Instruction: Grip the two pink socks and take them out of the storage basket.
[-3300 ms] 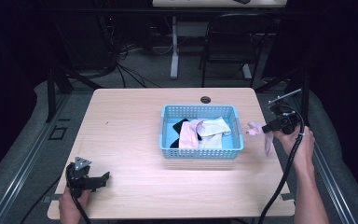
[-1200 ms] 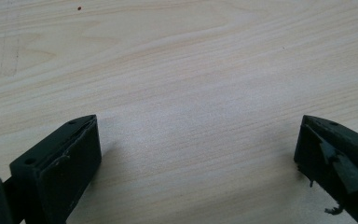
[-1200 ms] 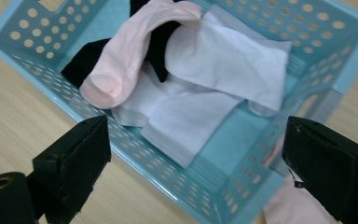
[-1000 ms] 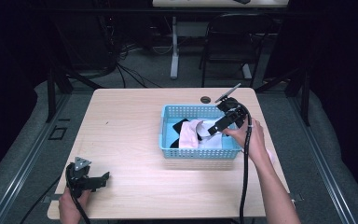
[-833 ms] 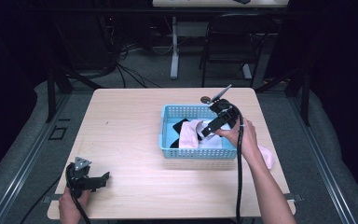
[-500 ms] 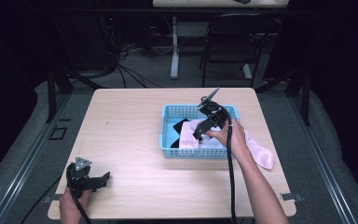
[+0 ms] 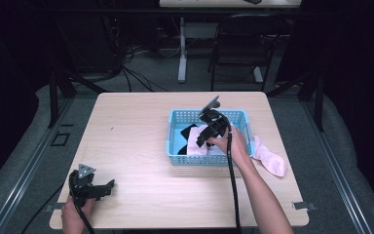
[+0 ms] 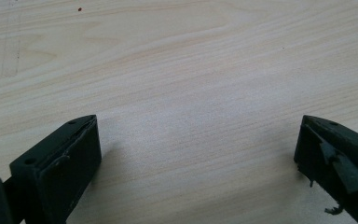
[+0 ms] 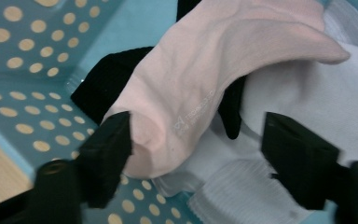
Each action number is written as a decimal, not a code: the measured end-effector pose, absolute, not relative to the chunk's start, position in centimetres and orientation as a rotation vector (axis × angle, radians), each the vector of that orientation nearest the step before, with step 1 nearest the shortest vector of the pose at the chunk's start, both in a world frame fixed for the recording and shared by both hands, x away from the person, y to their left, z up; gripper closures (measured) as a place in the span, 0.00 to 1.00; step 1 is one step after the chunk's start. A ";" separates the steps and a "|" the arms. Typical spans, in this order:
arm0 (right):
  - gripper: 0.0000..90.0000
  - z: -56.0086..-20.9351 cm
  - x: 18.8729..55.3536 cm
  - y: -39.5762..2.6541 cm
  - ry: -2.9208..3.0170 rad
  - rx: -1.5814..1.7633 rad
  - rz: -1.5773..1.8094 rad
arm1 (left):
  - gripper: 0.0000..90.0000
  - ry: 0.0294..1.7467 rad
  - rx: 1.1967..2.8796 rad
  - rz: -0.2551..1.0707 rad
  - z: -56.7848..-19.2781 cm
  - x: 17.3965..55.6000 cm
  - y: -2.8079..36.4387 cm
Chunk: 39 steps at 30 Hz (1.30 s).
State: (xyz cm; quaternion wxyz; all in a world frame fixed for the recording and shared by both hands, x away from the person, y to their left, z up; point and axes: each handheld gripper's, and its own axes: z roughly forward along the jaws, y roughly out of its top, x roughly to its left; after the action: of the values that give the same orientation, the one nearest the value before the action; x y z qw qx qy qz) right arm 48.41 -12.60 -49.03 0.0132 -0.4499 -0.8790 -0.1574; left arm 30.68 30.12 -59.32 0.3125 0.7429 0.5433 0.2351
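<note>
In the high view, the right gripper [image 7: 200,142] is lowered into the blue perforated basket [image 7: 175,127], which stands right of the table's [image 7: 126,122] centre, and is aimed at the pink sock [image 7: 195,146] lying inside among black and white socks. A second pink sock [image 7: 271,160] is laid on the table at 3 o'clock from the basket, just beside it. The left gripper [image 7: 108,185] is rested at 7 o'clock on the table, well apart from the basket.

In the left gripper view, the jaws are spread wide over bare wood; nothing is grasped.

In the right gripper view, the jaws have just been closing. The pink sock [image 9: 200,88] is between them; the left pad seems to touch it, while the right pad is apart above a white sock [image 9: 307,107], so no grasp is made yet. The step in hand is judged to be the picking of this sock. Next, the jaws should be closed further on the pink fabric alone, and then a lift out of the basket is called for.
</note>
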 end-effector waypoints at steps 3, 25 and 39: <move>0.50 -49.4 48.7 -12.3 -2.745 -1.401 -0.459 | 0.01 1.433 1.960 0.621 -59.3 30.7 30.1; 0.98 -50.0 48.9 -12.6 -2.753 -1.418 -0.400 | 0.01 1.430 1.964 0.623 -59.3 30.6 30.1; 0.98 -45.2 47.2 -14.4 -2.842 -1.424 -0.525 | 0.01 1.433 1.961 0.618 -59.3 30.7 30.1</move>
State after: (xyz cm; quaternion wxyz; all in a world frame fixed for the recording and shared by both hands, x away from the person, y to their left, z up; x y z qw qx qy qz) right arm 47.16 -14.43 -45.19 -0.0402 -0.4416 -0.8814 -0.1628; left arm 30.67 30.15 -59.32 0.3126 0.7433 0.5431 0.2343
